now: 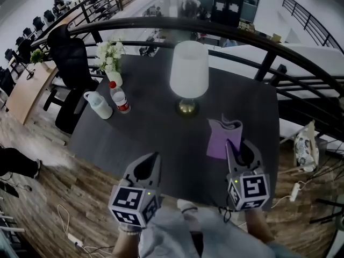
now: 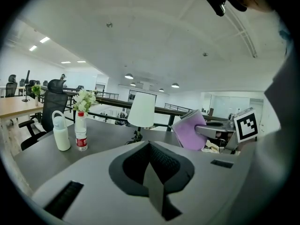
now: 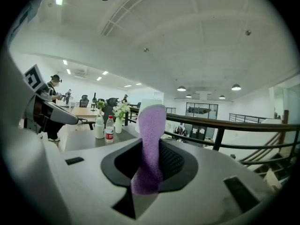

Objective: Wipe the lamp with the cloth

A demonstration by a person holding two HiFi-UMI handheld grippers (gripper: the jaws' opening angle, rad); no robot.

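Observation:
The lamp (image 1: pixel 189 71) has a white shade and a brass foot and stands upright at the middle back of the dark table (image 1: pixel 150 117). A purple cloth (image 1: pixel 222 137) hangs above the table to the lamp's front right, with my right gripper (image 1: pixel 233 145) shut on it. In the right gripper view the cloth (image 3: pixel 149 144) stands up between the jaws and hides most of the lamp. My left gripper (image 1: pixel 155 157) hovers over the table's near edge, shut and holding nothing. In the left gripper view the lamp (image 2: pixel 142 110) is straight ahead and the cloth (image 2: pixel 189 130) is at the right.
At the table's left stand a white jug bottle (image 1: pixel 100 105), a red-labelled water bottle (image 1: pixel 121 100) and a vase of white flowers (image 1: pixel 111 58). A black office chair (image 1: pixel 69 61) is beyond them. A dark railing (image 1: pixel 258 43) curves behind the table. Cables lie on the wooden floor.

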